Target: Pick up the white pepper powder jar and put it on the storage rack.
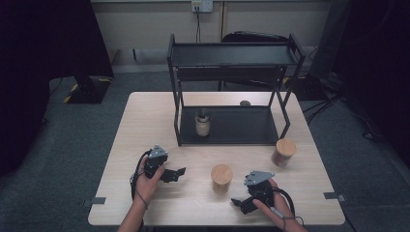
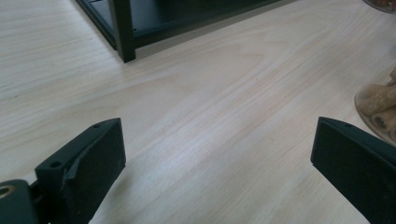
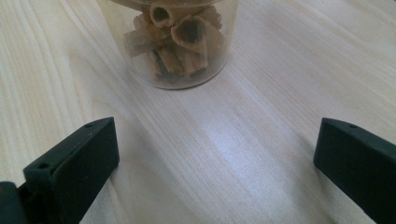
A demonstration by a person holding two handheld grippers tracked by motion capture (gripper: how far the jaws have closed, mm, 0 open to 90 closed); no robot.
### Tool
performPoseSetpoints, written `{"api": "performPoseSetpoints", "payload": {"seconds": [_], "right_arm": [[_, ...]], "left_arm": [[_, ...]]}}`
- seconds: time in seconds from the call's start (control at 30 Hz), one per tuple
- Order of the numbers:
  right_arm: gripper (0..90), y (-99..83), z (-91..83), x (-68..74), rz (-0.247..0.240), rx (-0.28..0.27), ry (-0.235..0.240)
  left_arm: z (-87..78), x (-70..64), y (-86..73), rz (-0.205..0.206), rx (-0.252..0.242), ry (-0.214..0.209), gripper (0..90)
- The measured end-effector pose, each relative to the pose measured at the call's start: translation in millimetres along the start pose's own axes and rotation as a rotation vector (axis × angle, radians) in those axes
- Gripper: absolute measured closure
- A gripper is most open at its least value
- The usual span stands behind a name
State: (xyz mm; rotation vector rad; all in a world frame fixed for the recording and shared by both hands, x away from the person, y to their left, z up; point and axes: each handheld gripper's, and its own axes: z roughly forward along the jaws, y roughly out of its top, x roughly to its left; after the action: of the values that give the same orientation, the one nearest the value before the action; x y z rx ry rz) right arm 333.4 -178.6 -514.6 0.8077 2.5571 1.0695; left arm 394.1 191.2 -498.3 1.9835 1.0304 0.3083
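Note:
Two clear jars with wooden lids stand on the light wood table [image 1: 145, 121]: one near the front middle [image 1: 222, 178], the other farther right [image 1: 284, 152]. A third jar with a dark lid [image 1: 203, 122] stands on the lower shelf of the black rack [image 1: 232, 53]. My left gripper [image 1: 176, 173] rests left of the front jar, open and holding nothing [image 2: 215, 158]; that jar's side [image 2: 378, 107] shows at its right edge. My right gripper [image 1: 239, 204] is open [image 3: 215, 158], with the same jar of brown tube pieces [image 3: 177, 42] just ahead of its jaws.
The rack's front left leg [image 2: 122, 32] stands ahead of the left gripper. A small dark round object [image 1: 245, 103] lies on the table behind the rack. Grey tape marks [image 1: 98, 200] sit at the front corners. Dark floor and cables surround the table.

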Motion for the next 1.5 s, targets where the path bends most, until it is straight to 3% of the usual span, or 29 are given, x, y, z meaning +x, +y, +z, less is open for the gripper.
{"api": "performPoseSetpoints", "payload": {"seconds": [0.77,1.5], "right_arm": [[0.0,0.0,0.0,0.0,0.0,0.0,0.0],[0.0,0.0,0.0,0.0,0.0,0.0,0.0]], "left_arm": [[-18.1,4.9,-12.3,0.005,-0.016,-0.002,2.7],[-33.2,12.7,-28.6,0.007,-0.001,0.01,2.7]]}}
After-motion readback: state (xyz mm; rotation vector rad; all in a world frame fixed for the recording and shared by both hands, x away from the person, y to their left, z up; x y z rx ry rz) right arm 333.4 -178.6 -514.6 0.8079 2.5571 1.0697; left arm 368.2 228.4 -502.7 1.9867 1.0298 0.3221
